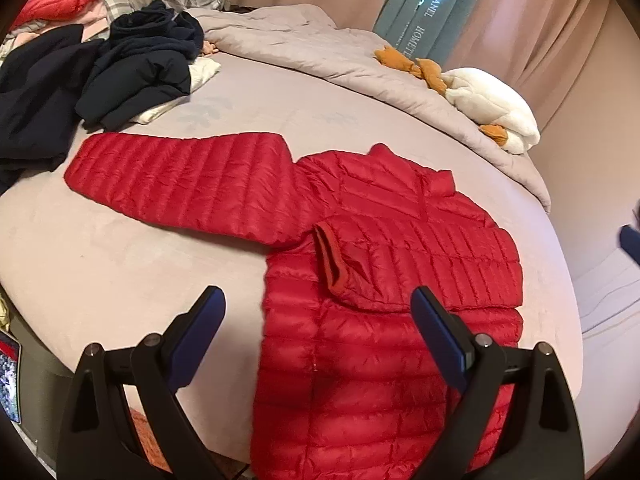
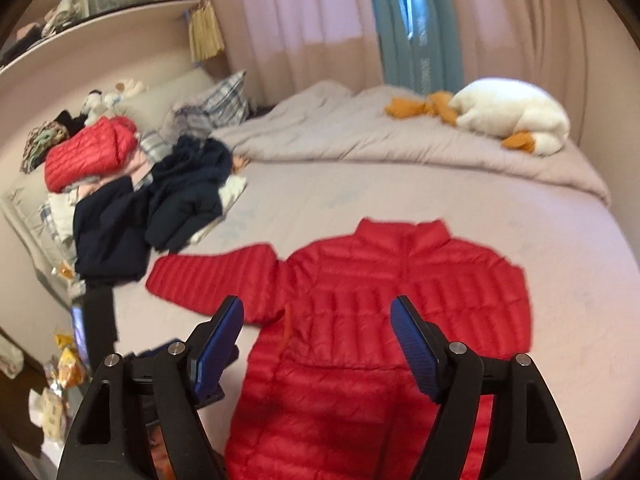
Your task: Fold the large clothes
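A red quilted down jacket [image 1: 360, 340] lies flat on the bed, collar away from me. Its left sleeve [image 1: 180, 176] stretches out to the left. Its right sleeve is folded across the chest, cuff [image 1: 330, 260] near the middle. The jacket also shows in the right wrist view [image 2: 380, 320]. My left gripper [image 1: 318, 300] is open and empty above the jacket's lower left edge. My right gripper [image 2: 318, 312] is open and empty, held above the jacket's lower body. A dark part at the right edge of the left wrist view may be the right gripper.
A pile of dark navy clothes [image 1: 120, 72] lies at the left of the bed [image 1: 120, 248]. Another red jacket [image 2: 88, 152] sits on a stack by plaid pillows [image 2: 224, 100]. A rumpled grey duvet [image 2: 360, 132] and a white plush toy [image 2: 516, 116] lie at the back. Curtains hang behind.
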`<action>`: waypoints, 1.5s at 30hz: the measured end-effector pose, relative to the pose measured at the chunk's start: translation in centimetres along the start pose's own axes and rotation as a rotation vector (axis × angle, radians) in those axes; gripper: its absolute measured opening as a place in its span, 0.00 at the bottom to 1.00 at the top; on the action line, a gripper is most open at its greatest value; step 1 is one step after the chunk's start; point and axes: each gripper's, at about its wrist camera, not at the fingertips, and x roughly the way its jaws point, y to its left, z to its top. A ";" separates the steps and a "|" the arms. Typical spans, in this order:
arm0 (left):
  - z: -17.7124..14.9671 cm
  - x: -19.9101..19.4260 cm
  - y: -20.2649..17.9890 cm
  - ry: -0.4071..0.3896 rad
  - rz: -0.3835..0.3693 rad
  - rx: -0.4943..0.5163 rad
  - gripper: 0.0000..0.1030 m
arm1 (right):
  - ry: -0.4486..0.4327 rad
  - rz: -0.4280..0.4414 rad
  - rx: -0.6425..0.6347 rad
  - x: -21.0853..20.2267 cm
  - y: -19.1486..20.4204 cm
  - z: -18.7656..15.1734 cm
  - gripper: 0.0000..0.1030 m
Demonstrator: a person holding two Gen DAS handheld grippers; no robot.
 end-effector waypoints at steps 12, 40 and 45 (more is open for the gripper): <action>-1.4 0.4 -1.8 0.024 -0.024 0.044 0.91 | -0.118 -0.025 0.029 -5.1 -0.2 -0.1 0.76; -8.0 -9.7 -5.7 -0.107 -0.212 0.137 0.94 | -0.216 0.117 -0.046 -12.0 2.2 -7.2 0.77; -8.0 -10.8 -6.1 -0.132 -0.185 0.144 0.95 | -0.278 0.066 -0.057 -12.9 2.5 -7.2 0.79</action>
